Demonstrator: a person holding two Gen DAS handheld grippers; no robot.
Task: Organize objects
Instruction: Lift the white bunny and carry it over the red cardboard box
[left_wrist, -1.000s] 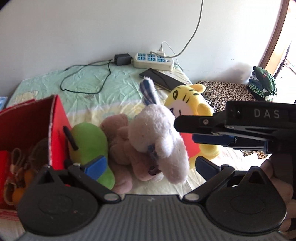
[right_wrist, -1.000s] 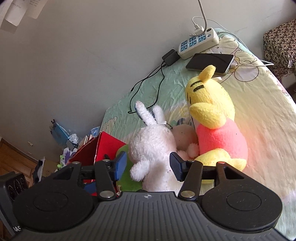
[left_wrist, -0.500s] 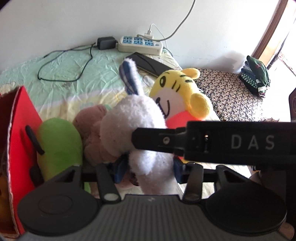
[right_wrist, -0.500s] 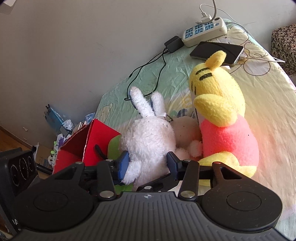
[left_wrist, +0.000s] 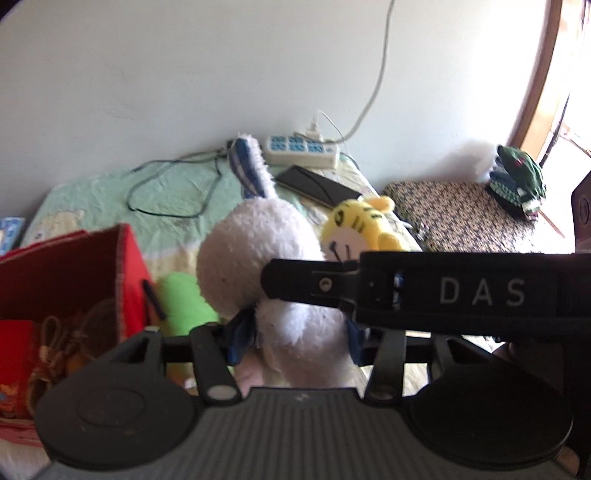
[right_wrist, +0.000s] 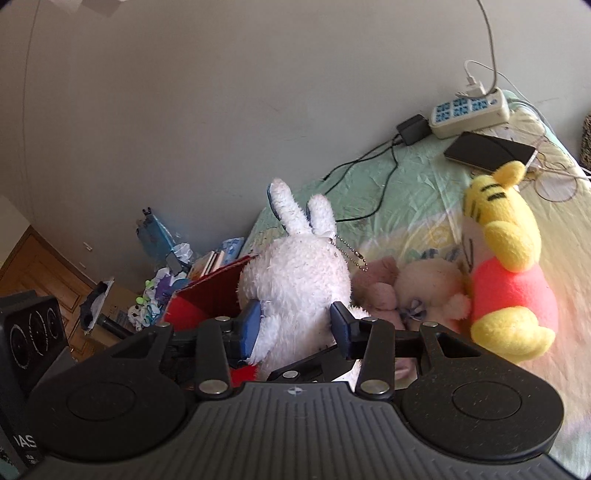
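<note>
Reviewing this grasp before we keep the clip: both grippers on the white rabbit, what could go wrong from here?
1. Both the left gripper and right gripper pinch the soft white rabbit; pulling apart could tear it or slip a grip.
2. Its bead chain hangs near the pink plush and could snag.
3. The red box wall looks floppy; the rabbit may catch its rim.

Probably bedroom (bed, plush toys)

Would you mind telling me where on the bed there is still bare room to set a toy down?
The green sheet is bare between the black cable and the phone. The pale stretch right of the yellow tiger also looks free. It is crowded from the red box through the white rabbit, pink plush and tiger.
</note>
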